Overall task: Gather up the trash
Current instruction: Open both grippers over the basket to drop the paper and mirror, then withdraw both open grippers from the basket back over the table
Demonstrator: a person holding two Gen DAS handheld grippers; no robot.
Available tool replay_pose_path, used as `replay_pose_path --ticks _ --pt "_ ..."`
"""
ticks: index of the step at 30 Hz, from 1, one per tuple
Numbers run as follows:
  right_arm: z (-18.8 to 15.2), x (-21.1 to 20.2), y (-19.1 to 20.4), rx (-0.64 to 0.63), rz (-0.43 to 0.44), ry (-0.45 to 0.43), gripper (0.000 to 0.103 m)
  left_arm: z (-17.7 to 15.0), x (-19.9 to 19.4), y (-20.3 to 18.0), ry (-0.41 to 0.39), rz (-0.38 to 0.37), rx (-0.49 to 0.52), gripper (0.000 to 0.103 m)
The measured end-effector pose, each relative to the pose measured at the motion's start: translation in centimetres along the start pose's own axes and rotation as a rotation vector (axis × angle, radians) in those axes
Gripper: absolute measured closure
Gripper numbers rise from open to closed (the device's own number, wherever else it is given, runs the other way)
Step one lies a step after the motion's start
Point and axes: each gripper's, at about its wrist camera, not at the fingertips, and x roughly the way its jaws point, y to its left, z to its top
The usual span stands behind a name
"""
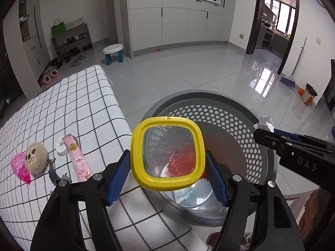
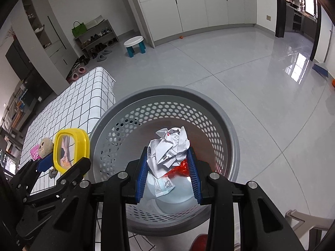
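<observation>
My left gripper [image 1: 167, 163] is shut on a yellow-rimmed clear lid [image 1: 167, 153], held upright at the near rim of the grey perforated bin [image 1: 230, 125]. That lid [image 2: 70, 149] and the left gripper [image 2: 60, 165] also show at the left of the right wrist view. My right gripper [image 2: 167, 161] is shut on a crumpled ball of white paper [image 2: 169, 146], held over the open bin [image 2: 219, 129]. In the bin lie a red plastic wrapper [image 2: 180, 169] and a printed paper slip [image 2: 163, 186]. In the left wrist view the right gripper [image 1: 263, 133] reaches in from the right with the paper [image 1: 266, 122].
A table with a checked cloth [image 1: 62, 108] stands left of the bin. On it lie a pink packet [image 1: 77, 156], a round plush toy [image 1: 35, 154], a pink mesh piece [image 1: 19, 165], a small white device [image 1: 61, 147] and a grey toy figure [image 1: 54, 173]. Grey tiled floor lies beyond.
</observation>
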Motion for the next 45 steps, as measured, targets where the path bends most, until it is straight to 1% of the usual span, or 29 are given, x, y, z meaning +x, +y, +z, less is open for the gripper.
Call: replay_pose_path --ticks 3,9,11,12,13,14,15,23,32,35,37,38,45 --pt "0.2 0.0 -0.3 0.007 -0.003 0.001 0.068 0.2 0.4 -0.7 0.011 -0.014 0.013 0.035" --pt "0.2 0.3 -0.8 0.020 -0.012 0.003 0.067 0.4 0.5 -1.0 0.010 -0.014 0.035 0.033" --pt "0.3 0.2 -1.0 0.027 -0.010 -0.001 0.056 0.4 0.5 -1.0 0.010 -0.008 0.035 0.032" --pt "0.3 0.0 -1.1 0.031 -0.009 -0.009 0.045 0.4 0.4 -0.9 0.011 -0.008 0.033 0.031" --pt "0.2 -0.1 -1.2 0.033 -0.010 -0.019 0.041 0.4 0.3 -0.8 0.010 -0.008 0.031 0.026" --pt "0.3 -0.3 -1.2 0.034 -0.011 -0.026 0.040 0.5 0.2 -0.5 0.005 -0.005 0.026 0.023" --pt "0.3 -0.3 -1.2 0.035 -0.010 -0.027 0.040 0.5 0.0 -0.3 0.001 -0.002 0.023 0.023" --pt "0.3 -0.1 -0.8 0.025 -0.007 -0.021 0.040 0.5 -0.5 0.2 -0.006 0.013 0.011 0.023" --pt "0.3 0.0 -0.2 0.010 -0.021 -0.025 0.037 0.2 -0.8 0.7 -0.001 0.025 -0.003 0.023" --pt "0.3 -0.2 0.1 0.003 -0.032 -0.041 0.036 0.1 -1.1 1.1 -0.007 0.043 -0.008 0.022" --pt "0.2 -0.3 0.4 -0.002 -0.035 -0.053 0.032 0.0 -1.3 1.4 -0.011 0.051 -0.013 0.022" --pt "0.1 -0.4 0.6 -0.005 -0.036 -0.059 0.031 -0.1 -1.4 1.6 -0.014 0.058 -0.017 0.022" --pt "0.0 -0.3 2.5 -0.047 -0.041 -0.077 0.031 -0.8 -2.7 3.2 -0.038 0.094 -0.046 0.018"
